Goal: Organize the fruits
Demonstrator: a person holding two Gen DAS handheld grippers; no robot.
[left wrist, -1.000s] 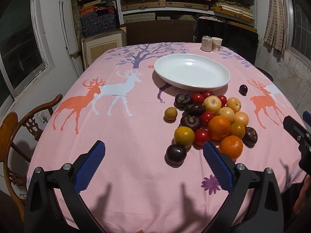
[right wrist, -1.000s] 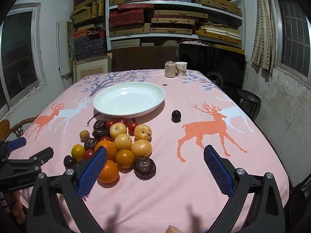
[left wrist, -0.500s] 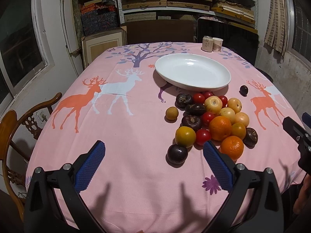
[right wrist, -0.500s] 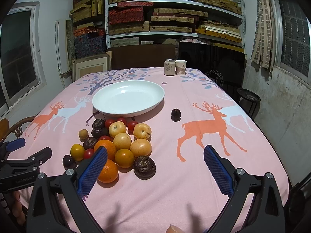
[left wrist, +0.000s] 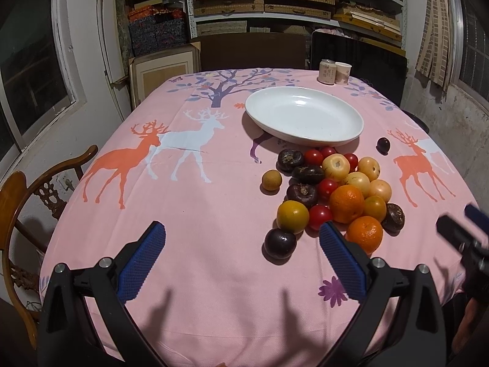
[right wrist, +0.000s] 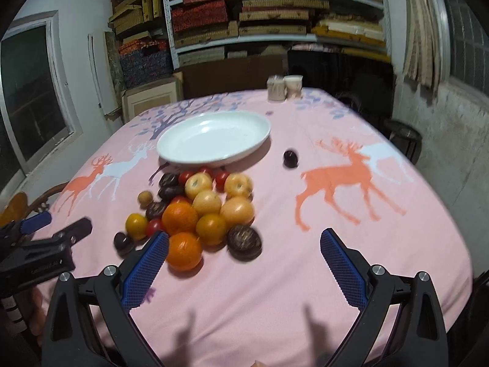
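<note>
A pile of fruit (left wrist: 336, 189) lies on the pink deer tablecloth: oranges, yellow and pale apples, red tomatoes and dark plums. Behind it sits an empty white oval plate (left wrist: 304, 116). One dark plum (left wrist: 383, 144) lies apart to the right of the plate. My left gripper (left wrist: 241, 229) hangs open above the near cloth, left of the pile, holding nothing. In the right wrist view the pile (right wrist: 198, 208) is left of centre, the plate (right wrist: 214, 137) behind it, the lone plum (right wrist: 290, 158) ahead. My right gripper (right wrist: 244, 238) is open and empty near the pile's front.
A can and a paper cup (left wrist: 334, 72) stand at the table's far edge. A wooden chair (left wrist: 18, 202) is at the left side of the table. Shelves of boxes (right wrist: 275, 15) fill the back wall. The other gripper (right wrist: 39, 244) shows at the left of the right wrist view.
The right gripper has moved forward and leftward toward the fruit pile, and its view is motion-blurred. The left gripper has barely shifted. Both stay open.
</note>
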